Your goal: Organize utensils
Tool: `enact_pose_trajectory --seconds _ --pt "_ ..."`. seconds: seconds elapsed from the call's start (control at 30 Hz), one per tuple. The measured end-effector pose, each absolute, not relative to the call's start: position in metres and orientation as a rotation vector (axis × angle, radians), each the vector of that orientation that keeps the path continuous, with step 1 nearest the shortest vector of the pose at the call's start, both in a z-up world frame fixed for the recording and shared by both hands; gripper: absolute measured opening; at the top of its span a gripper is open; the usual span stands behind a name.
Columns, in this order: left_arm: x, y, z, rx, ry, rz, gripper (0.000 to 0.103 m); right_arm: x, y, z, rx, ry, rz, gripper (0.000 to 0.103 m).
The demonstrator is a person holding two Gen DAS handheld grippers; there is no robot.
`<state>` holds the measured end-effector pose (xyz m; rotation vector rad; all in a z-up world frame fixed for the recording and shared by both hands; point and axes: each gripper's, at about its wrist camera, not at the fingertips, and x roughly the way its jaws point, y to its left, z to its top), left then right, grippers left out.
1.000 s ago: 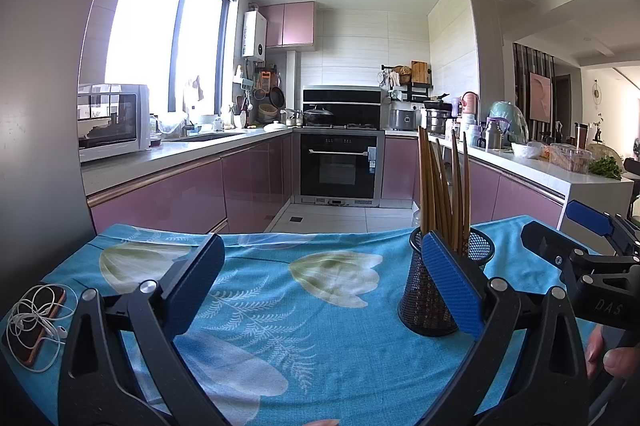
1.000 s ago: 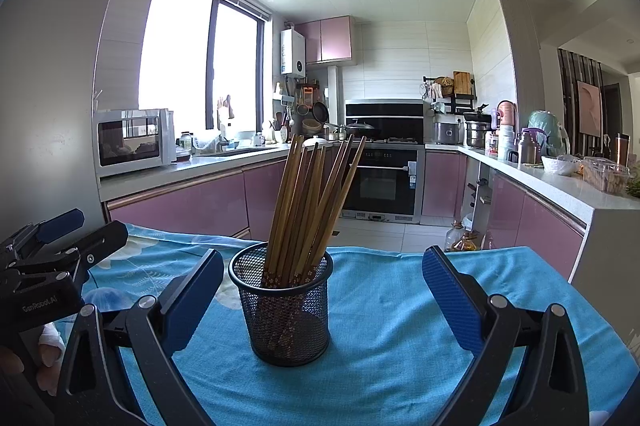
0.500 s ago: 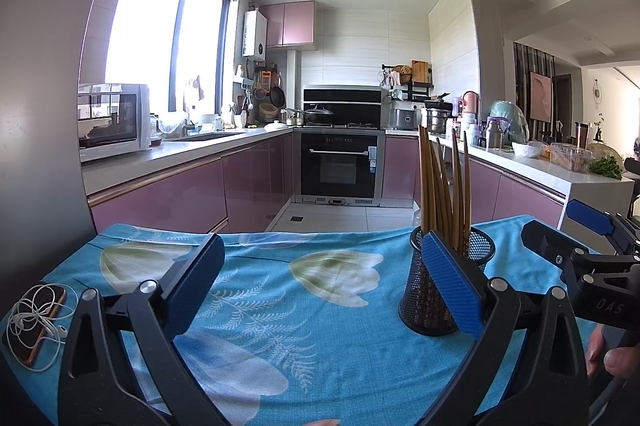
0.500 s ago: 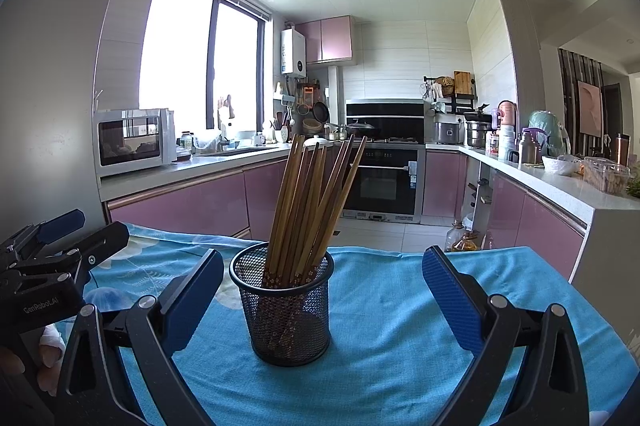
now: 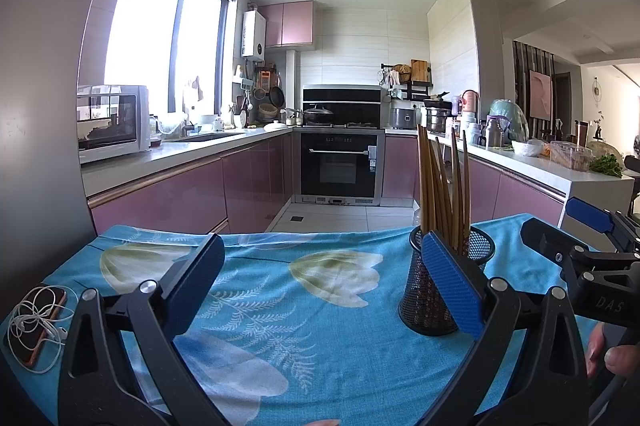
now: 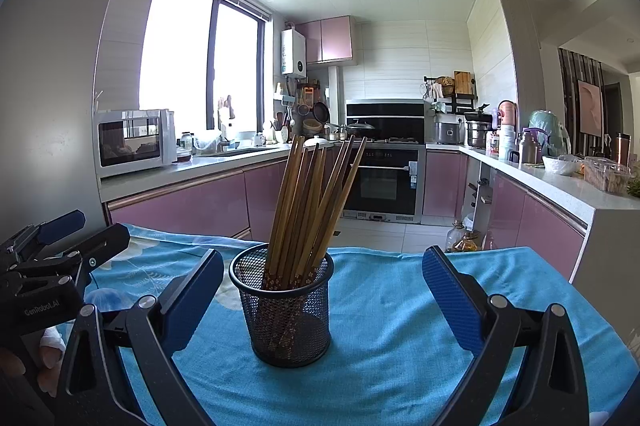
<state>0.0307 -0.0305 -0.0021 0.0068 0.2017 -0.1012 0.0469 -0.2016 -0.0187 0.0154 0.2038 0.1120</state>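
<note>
A black mesh cup stands upright on a table under a blue flowered cloth, holding several brown chopsticks. My right gripper is open, its blue pads on either side of the cup without touching it. In the left wrist view the same mesh cup and its chopsticks stand behind the right pad of my left gripper, which is open and holds nothing. Each gripper shows at the edge of the other's view: the right gripper and the left gripper.
A phone with white earphones lies at the cloth's left edge. A person's fingers show at the lower right. Beyond the table are pink kitchen cabinets, a microwave and an oven. The cloth left of the cup is bare.
</note>
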Motion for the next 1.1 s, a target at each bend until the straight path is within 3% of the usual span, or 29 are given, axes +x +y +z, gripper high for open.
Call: enact_pose_trajectory --seconds 0.9,1.1 --pt "0.029 -0.03 -0.003 0.027 0.206 -0.107 0.097 0.052 -0.203 -0.024 0.023 0.223 0.119 0.096" --pt "0.042 -0.018 -0.007 0.01 0.293 -0.093 0.097 0.067 -0.232 -0.037 0.016 0.368 0.103 0.096"
